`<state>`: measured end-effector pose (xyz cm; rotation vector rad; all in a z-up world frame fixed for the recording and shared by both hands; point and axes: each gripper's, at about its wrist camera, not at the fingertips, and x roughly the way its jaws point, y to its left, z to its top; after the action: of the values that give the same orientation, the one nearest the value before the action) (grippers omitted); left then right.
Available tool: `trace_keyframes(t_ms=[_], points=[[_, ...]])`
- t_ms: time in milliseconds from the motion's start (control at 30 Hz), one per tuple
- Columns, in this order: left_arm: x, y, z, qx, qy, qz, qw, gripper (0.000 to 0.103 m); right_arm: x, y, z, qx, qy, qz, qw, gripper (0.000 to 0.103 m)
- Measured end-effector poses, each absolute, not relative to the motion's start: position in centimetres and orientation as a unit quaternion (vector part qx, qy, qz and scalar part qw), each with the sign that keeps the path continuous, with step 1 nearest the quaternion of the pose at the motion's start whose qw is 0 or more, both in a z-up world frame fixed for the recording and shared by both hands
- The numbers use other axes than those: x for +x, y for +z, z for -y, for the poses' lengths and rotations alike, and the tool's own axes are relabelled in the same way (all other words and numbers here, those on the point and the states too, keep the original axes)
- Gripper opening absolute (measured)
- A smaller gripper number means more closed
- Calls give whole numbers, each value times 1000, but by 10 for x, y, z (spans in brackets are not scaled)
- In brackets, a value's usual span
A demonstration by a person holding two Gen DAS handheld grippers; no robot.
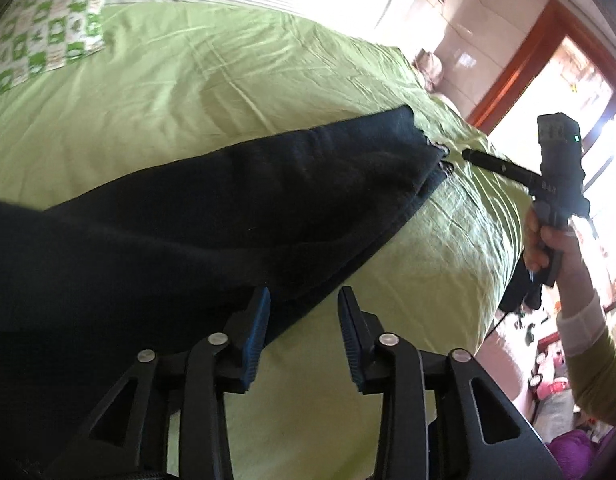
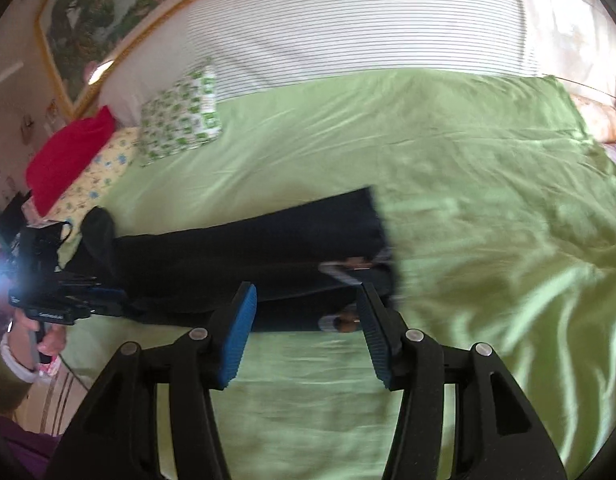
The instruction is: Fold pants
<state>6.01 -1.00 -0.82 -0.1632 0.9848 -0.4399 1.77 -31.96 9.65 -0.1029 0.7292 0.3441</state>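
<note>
Dark navy pants (image 1: 228, 208) lie flat and long across the green bed sheet (image 1: 188, 92). My left gripper (image 1: 305, 294) is open just above their near edge; its left pad is over the cloth, its right pad over bare sheet, and nothing is pinched. In the right wrist view the pants (image 2: 248, 252) stretch leftwards, with light-trimmed ends (image 2: 336, 322) near my right gripper (image 2: 307, 290). That gripper is open over this end and presses on nothing. Each view also shows the other hand-held gripper: the right gripper (image 1: 472, 158) at the pants' far end, the left gripper (image 2: 108, 304) at far left.
A striped bolster (image 2: 348, 28) and a green-patterned pillow (image 2: 180, 116) lie at the head of the bed, with a red cushion (image 2: 68, 156) beside them. The bed's edge drops off at right (image 1: 504, 272), near a wood-framed doorway (image 1: 520, 60). Floor clutter lies below.
</note>
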Motion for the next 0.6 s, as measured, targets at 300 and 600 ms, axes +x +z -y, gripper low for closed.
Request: trace_keyframes(t_ms=[300, 600], points=[[31, 6, -52, -122, -149, -438, 878, 47, 21, 67, 233, -47, 245, -374, 893, 54], [5, 21, -140, -168, -72, -406, 896, 48, 31, 43, 168, -36, 298, -395, 868, 54]])
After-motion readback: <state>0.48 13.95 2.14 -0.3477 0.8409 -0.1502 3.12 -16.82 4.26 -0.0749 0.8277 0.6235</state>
